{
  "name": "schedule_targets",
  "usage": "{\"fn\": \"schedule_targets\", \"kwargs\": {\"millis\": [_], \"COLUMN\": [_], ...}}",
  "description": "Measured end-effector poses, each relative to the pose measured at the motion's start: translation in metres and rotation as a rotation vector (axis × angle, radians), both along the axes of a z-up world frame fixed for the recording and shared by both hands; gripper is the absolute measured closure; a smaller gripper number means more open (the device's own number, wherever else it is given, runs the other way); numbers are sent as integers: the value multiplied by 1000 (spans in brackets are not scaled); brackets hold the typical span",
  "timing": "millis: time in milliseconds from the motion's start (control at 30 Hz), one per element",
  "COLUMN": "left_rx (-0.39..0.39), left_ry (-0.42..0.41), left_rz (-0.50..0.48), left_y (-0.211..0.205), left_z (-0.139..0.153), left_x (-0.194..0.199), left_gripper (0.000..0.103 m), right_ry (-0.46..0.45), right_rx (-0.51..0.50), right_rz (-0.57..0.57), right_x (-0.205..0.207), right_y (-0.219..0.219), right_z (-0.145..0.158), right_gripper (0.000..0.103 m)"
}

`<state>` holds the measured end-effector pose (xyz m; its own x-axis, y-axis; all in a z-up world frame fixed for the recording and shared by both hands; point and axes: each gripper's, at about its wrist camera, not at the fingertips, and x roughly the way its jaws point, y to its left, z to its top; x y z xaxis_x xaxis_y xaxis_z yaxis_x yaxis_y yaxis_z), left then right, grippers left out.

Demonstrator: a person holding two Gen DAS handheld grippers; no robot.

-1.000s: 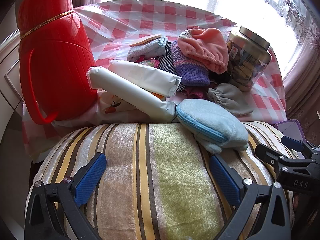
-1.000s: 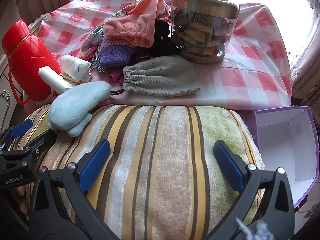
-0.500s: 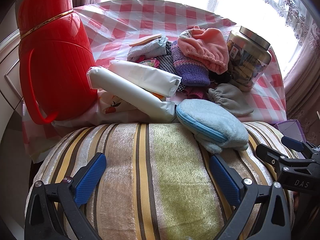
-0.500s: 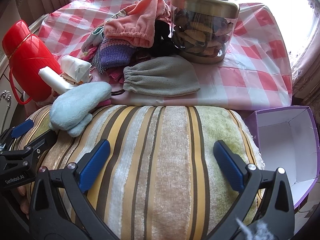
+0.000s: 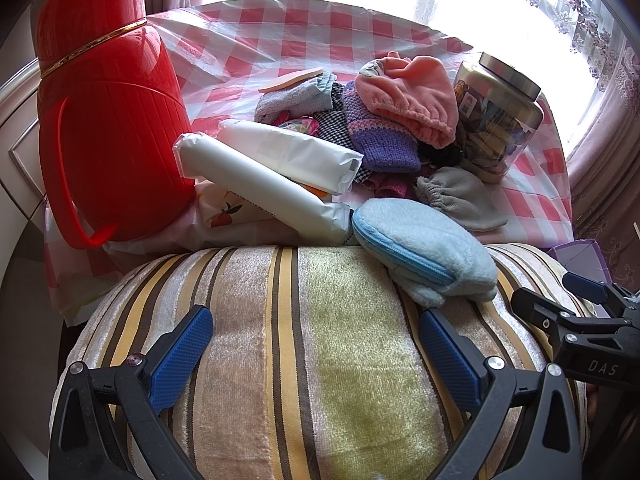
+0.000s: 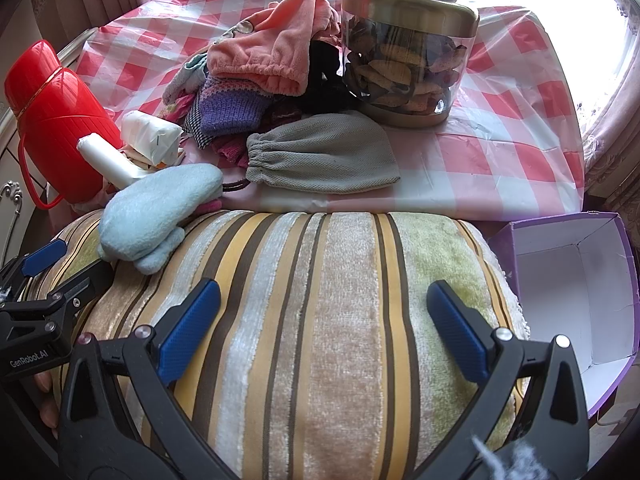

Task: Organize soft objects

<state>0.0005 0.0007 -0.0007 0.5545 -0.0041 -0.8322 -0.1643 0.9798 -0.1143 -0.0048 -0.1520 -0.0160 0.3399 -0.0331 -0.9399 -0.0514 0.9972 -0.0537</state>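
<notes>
While nothing is yet seen inside the purple box [image 6: 576,300], the sorting is judged barely begun. Nearest to both cameras lies the striped cushion [image 6: 320,320], pushed up against the front edge of the desk [image 6: 500,128] with its checked cloth; the open box stands just beside the cushion's right end, below desk level.

On the desk a heap of soft items is piled untouched: a pink fleece hat [image 6: 272,56] on top, a purple knitted piece [image 6: 232,108] beneath it, and a grey drawstring pouch [image 6: 324,156] lying flat in front. A light blue plush mitt [image 5: 424,252] rests partly on the cushion, partly against the desk edge. A red thermos [image 5: 108,120], a lidded jar [image 6: 408,60] and two white wrapped packets [image 5: 264,180] are grouped around the heap.

The left claw [image 5: 316,360] is spread wide over the cushion, gripping nothing. The right claw [image 6: 324,332] is likewise spread and empty above the cushion. Every soft item remains to be gathered; the mitt, lying nearest, is judged the likely first pick.
</notes>
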Motion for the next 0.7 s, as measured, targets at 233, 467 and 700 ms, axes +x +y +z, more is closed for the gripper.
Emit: {"fn": "schedule_targets", "kwargs": {"millis": [233, 467, 700], "left_rx": [0, -9, -32], "left_ry": [0, -1, 1], "left_rz": [0, 5, 0], "left_y": [0, 1, 2], "left_z": [0, 0, 3], "left_x": [0, 0, -5], "left_gripper": [0, 0, 0], "right_ry": [0, 45, 40], "right_rx": [0, 24, 63], "right_rz": [0, 20, 77], "right_x": [0, 4, 5], "right_y": [0, -3, -5], "right_z": [0, 1, 6], "right_gripper": [0, 0, 0]}}
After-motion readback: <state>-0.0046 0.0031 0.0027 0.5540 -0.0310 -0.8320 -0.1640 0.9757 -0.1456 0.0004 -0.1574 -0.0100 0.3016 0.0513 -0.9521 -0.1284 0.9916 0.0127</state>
